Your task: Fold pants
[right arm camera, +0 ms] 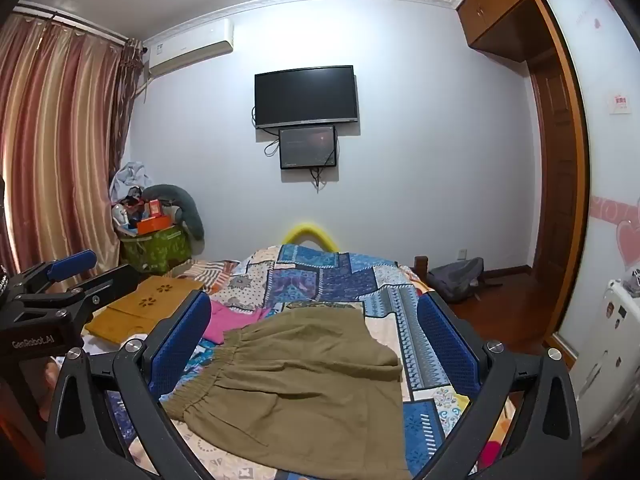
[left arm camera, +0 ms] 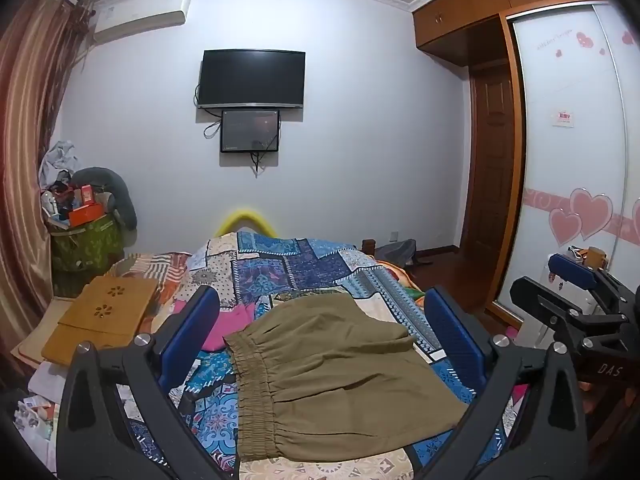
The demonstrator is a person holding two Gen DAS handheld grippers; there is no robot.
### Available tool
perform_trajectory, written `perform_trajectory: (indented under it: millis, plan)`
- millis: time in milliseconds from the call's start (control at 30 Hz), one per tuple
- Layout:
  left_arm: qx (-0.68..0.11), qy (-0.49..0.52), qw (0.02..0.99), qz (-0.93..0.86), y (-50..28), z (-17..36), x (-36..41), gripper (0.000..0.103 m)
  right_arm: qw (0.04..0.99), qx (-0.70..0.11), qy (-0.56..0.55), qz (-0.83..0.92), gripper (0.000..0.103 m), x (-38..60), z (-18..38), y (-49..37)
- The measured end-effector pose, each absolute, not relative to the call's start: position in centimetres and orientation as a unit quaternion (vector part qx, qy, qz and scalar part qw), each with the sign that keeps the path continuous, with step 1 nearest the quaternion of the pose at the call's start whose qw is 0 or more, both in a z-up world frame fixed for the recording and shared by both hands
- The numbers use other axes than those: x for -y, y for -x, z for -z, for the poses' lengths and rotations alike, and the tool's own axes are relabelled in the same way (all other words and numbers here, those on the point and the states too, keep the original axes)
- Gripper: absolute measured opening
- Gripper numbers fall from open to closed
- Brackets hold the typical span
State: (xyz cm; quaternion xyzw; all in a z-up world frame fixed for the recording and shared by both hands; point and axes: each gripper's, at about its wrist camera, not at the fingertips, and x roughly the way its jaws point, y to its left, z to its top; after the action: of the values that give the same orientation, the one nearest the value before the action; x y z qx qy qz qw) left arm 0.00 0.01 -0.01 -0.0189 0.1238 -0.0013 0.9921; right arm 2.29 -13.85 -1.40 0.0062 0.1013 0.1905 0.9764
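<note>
Olive-brown pants [left arm camera: 332, 376] lie folded on the patchwork bedspread [left arm camera: 304, 264], elastic waistband to the left. They also show in the right wrist view [right arm camera: 304, 392]. My left gripper [left arm camera: 320, 320] is open and empty, held above the pants with its blue pads wide apart. My right gripper [right arm camera: 314, 320] is also open and empty above the pants. The right gripper appears at the right edge of the left wrist view [left arm camera: 576, 280]; the left gripper appears at the left edge of the right wrist view [right arm camera: 68, 276].
A pink garment [right arm camera: 228, 320] lies left of the pants. A wooden lap tray [left arm camera: 104, 312] sits on the bed's left side. A green bag [left arm camera: 84, 244] of clutter stands by the curtain. Wardrobe [left arm camera: 576, 160] and door are at right.
</note>
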Motion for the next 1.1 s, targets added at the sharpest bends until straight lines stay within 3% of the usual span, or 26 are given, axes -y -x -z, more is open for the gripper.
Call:
perform_trajectory:
  millis: [1100]
  plan:
    - [-0.122, 0.016, 0.992, -0.004, -0.02, 0.09, 0.01, 0.103, 0.976, -0.106, -0.006, -0.19, 0.103, 13.88, 1.73, -2.6]
